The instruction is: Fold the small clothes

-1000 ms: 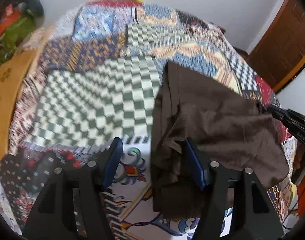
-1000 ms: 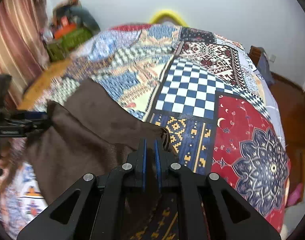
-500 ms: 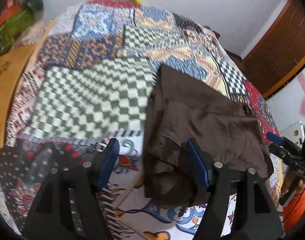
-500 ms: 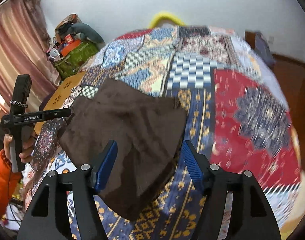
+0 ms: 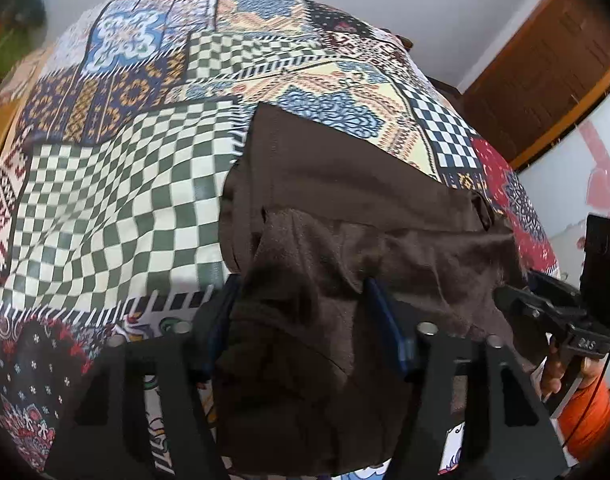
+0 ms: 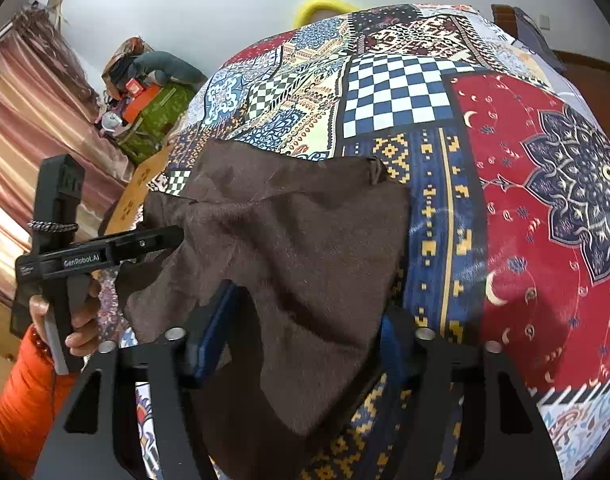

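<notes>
Brown garment [image 5: 345, 240] looks light and floppy; both tongs, left [image 5: 305, 332] and right [image 6: 301, 328], spread wide, I'd pinch corners.

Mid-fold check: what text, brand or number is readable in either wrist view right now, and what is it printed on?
"GenRobot.AI": white lettering on the black body of the left tool, seen from the right wrist view.
A small white logo left of that lettering: too small to read.
Pale marking on the black body of the right tool, perhaps "24S": too blurred to be sure.
The brown fabric garment and the patchwork bedspread: patterns only, no words.
</notes>
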The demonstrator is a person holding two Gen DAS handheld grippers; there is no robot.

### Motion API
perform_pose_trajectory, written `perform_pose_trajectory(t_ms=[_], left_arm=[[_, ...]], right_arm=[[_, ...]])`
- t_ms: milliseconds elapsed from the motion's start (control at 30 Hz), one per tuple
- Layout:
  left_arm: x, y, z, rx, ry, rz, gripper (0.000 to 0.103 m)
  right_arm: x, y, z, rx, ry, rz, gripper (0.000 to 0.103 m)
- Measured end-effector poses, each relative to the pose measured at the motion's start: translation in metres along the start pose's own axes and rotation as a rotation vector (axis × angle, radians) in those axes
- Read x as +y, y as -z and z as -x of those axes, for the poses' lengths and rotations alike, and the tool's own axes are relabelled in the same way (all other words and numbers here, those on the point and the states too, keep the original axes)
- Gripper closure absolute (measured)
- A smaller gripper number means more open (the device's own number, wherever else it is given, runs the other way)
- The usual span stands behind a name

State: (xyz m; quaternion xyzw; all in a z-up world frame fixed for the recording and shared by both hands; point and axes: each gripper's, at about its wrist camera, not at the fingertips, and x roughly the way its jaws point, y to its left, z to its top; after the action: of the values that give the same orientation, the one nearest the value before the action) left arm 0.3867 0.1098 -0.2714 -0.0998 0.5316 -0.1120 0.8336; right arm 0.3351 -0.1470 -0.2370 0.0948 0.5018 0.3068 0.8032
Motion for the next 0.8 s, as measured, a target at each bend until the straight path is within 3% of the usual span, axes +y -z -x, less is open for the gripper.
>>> perform_pose_trajectory(t_ms=[67, 100, 133, 233, 567, 800], left_arm=[[-0.002, 0.001, 0.001, -0.008, 0.002, -0.008, 0.063], [-0.002, 0.001, 0.002, -0.009, 0.010, -0.006, 0.067], [-0.002, 0.002, 0.002, -0.010, 0.014, -0.004, 0.077], [-0.005, 0.007, 0.009, -0.018, 0.008, -0.014, 0.084], [-0.017, 0.037, 0.100, -0.187, -0.023, -0.041, 0.089], [-0.009, 0.072, 0.166, -0.282, -0.104, -0.059, 0.089]], right_arm=[[0.003, 0.001, -0.004, 0.025, -0.031, -0.001, 0.076], [0.003, 0.002, -0.006, 0.044, -0.050, -0.008, 0.081], [0.005, 0.002, -0.007, 0.044, -0.047, -0.005, 0.085], [0.017, 0.004, -0.002, 0.015, -0.016, 0.047, 0.089], [0.072, 0.000, 0.039, -0.071, -0.048, 0.181, 0.093], [0.122, 0.006, 0.055, -0.098, -0.095, 0.264, 0.093]])
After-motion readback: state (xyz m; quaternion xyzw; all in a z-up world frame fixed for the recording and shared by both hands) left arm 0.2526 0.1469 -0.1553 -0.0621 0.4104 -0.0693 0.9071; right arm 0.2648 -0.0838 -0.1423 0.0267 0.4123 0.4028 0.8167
